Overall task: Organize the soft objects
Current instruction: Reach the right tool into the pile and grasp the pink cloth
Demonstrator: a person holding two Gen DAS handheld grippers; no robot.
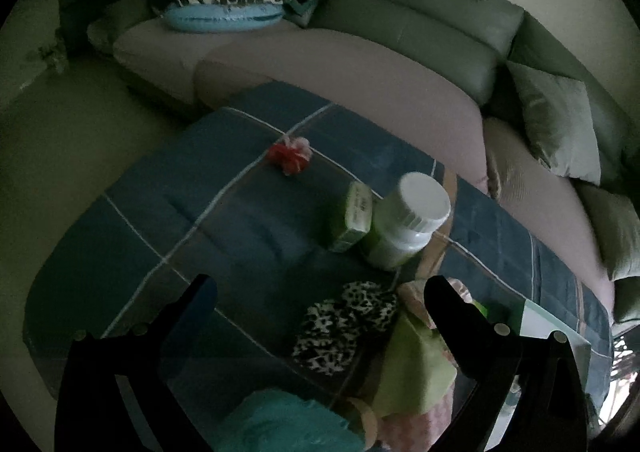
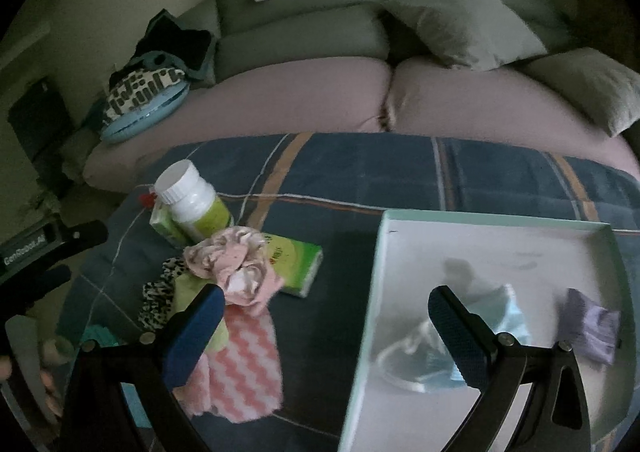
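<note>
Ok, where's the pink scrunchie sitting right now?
In the right wrist view the pink scrunchie lies left of the tray, on the plaid cloth, overlapping the green tissue pack and just below the white-capped bottle.

Quilted blue plaid cloth [image 2: 360,171] is covering the table, looking matt and soft. A smooth plastic bottle [image 2: 188,199] with ribbed white cap is showing a slight gloss. A pink satin scrunchie [image 2: 236,260] is shining faintly; the zigzag cloth [image 2: 244,376] is appearing napped. The pale tray [image 2: 480,248] is looking smooth, matt.
</note>
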